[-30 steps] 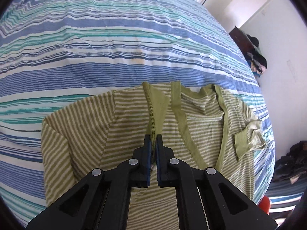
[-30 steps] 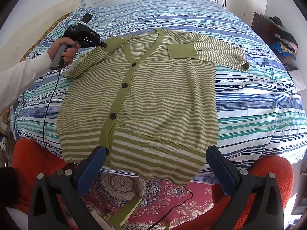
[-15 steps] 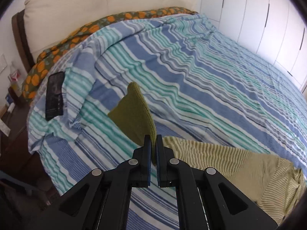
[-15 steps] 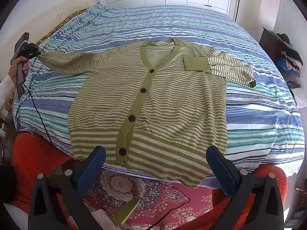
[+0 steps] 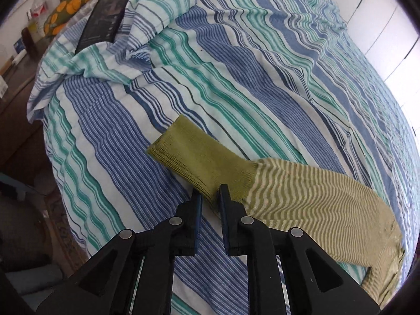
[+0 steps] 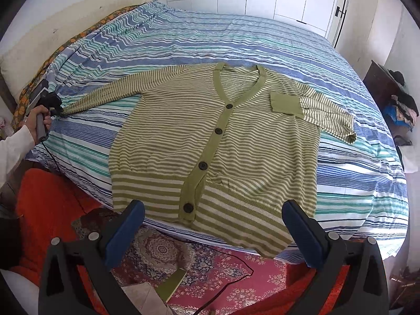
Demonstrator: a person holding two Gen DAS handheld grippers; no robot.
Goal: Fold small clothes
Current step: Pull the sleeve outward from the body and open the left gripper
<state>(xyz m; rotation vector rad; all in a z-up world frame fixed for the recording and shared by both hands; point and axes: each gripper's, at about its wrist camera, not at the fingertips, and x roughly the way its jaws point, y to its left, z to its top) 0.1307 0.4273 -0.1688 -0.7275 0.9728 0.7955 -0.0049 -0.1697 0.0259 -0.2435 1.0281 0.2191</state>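
Observation:
A green-and-cream striped cardigan (image 6: 215, 141) lies flat, buttoned, on the striped bed. Its left sleeve (image 6: 105, 97) is stretched out sideways to the bed's left edge. In the left wrist view the sleeve's plain green cuff (image 5: 199, 157) lies flat on the bedspread. My left gripper (image 5: 210, 197) sits at the cuff's near edge with its jaws slightly apart and the cuff edge between the tips. It also shows in the right wrist view (image 6: 52, 105). The right sleeve (image 6: 323, 113) is folded over the chest. My right gripper (image 6: 212, 220) is wide open and empty, hovering before the hem.
The striped bedspread (image 5: 262, 65) is bunched near the pillow end, where a dark phone (image 5: 105, 23) lies. A nightstand with small items (image 5: 18, 52) stands beyond the bed edge. A red patterned rug (image 6: 210, 275) and cable lie below. A clothes pile (image 6: 401, 107) is at right.
My left gripper has pulled the left sleeve off the cardigan's chest out to the bed's left edge, laid the cuff flat and opened its jaws slightly. The right gripper has drawn back a little.

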